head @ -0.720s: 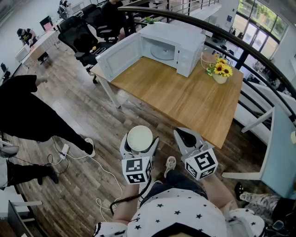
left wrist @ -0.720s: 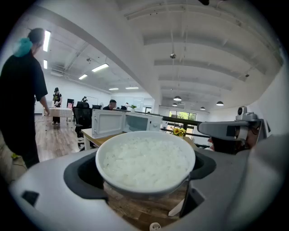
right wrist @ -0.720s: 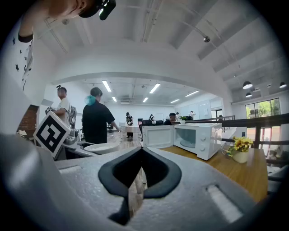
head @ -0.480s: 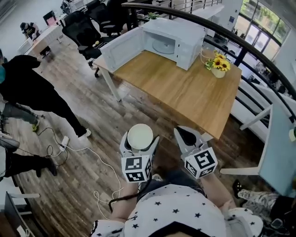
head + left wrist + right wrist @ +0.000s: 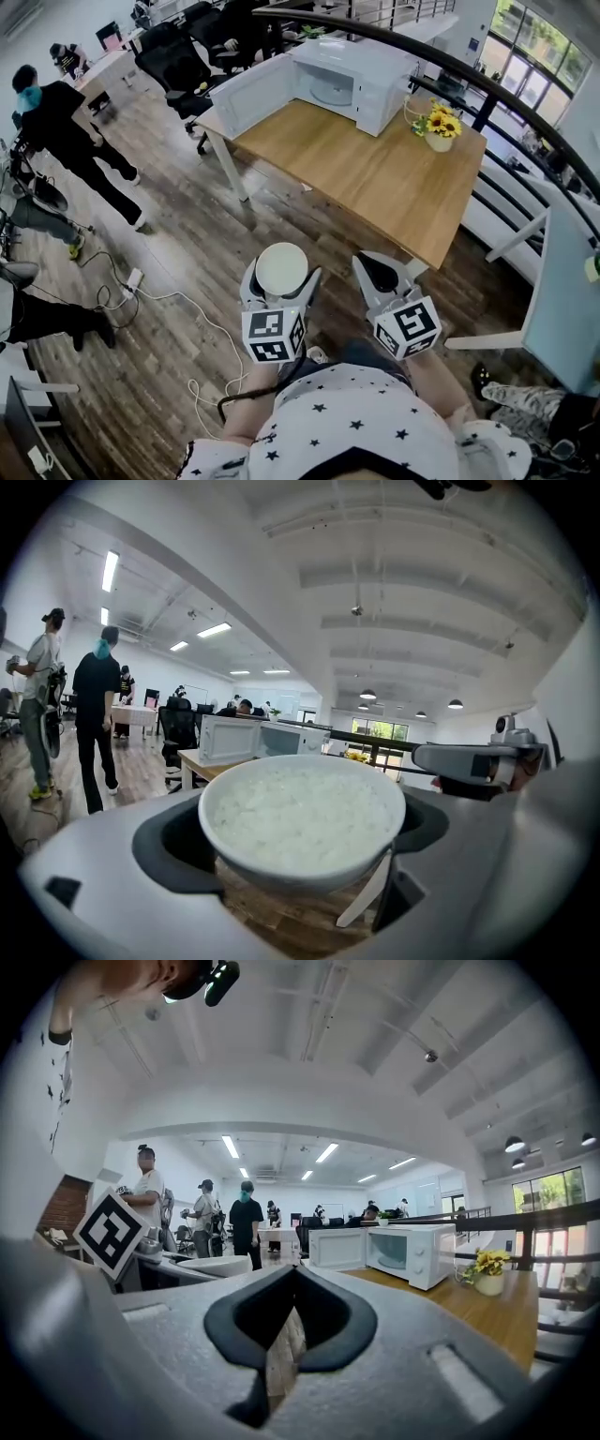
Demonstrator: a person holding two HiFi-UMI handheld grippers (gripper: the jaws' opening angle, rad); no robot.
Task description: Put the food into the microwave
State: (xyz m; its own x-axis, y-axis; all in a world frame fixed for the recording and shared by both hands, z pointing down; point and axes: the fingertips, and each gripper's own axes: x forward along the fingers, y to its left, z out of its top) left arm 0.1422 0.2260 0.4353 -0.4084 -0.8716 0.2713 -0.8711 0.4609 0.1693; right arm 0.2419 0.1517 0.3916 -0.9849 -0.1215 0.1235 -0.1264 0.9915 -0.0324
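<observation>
A white bowl of rice (image 5: 282, 269) sits between the jaws of my left gripper (image 5: 281, 274), which is shut on it and holds it over the wooden floor. In the left gripper view the bowl of rice (image 5: 302, 817) fills the gap between the jaws. My right gripper (image 5: 376, 274) hangs beside it, shut, with nothing in it. The white microwave (image 5: 354, 82) stands at the far end of the wooden table (image 5: 375, 192) with its door (image 5: 251, 94) swung open to the left. From the right gripper view the microwave (image 5: 405, 1251) is ahead and some way off.
A vase of yellow flowers (image 5: 439, 129) stands on the table right of the microwave. A dark railing (image 5: 525, 112) runs behind the table. A person in black (image 5: 70, 131) walks at the left, near office chairs (image 5: 173, 61). White cables (image 5: 159, 300) lie on the floor.
The person in black has walked away toward the upper left. Both grippers keep their place in the view, the bowl still held; the table has shifted only slightly.
</observation>
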